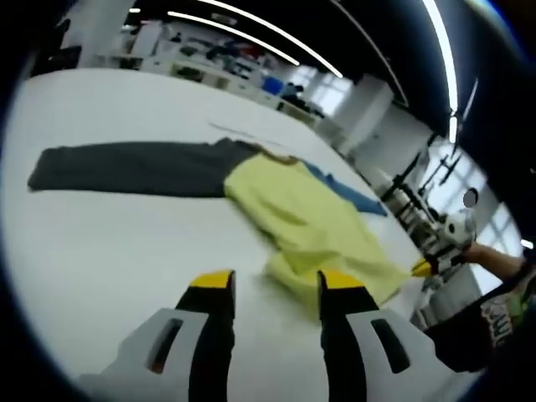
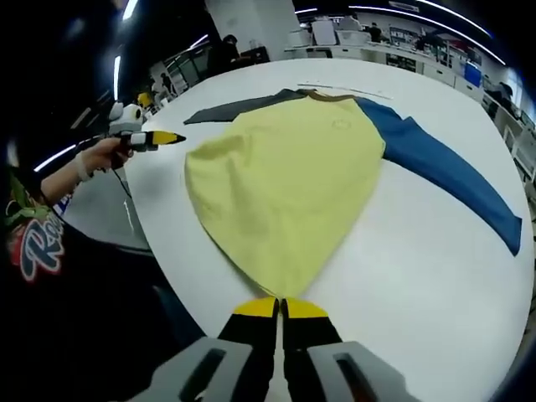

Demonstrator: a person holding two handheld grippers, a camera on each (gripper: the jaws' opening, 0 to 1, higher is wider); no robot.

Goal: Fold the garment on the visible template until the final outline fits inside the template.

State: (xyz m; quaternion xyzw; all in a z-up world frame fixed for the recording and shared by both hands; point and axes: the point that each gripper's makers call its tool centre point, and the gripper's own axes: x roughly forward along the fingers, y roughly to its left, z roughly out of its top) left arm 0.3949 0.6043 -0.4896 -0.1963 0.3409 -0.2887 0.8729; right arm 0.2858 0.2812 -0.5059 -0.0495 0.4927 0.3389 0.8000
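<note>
Bench (image 1: 100,251) white and wide, with shelves and strip lights of a big room beyond it. Your garment (image 2: 285,184) lies flat on it: yellow body, a grey sleeve (image 1: 126,167) to its left, a blue sleeve (image 2: 444,167) to its right. Your left claw (image 1: 272,285) hovers apart from the garment's near edge, jaws spread wide. Your right claw (image 2: 279,308) has its jaws pinched together on the garment's hem, at the corner nearest you.
</note>
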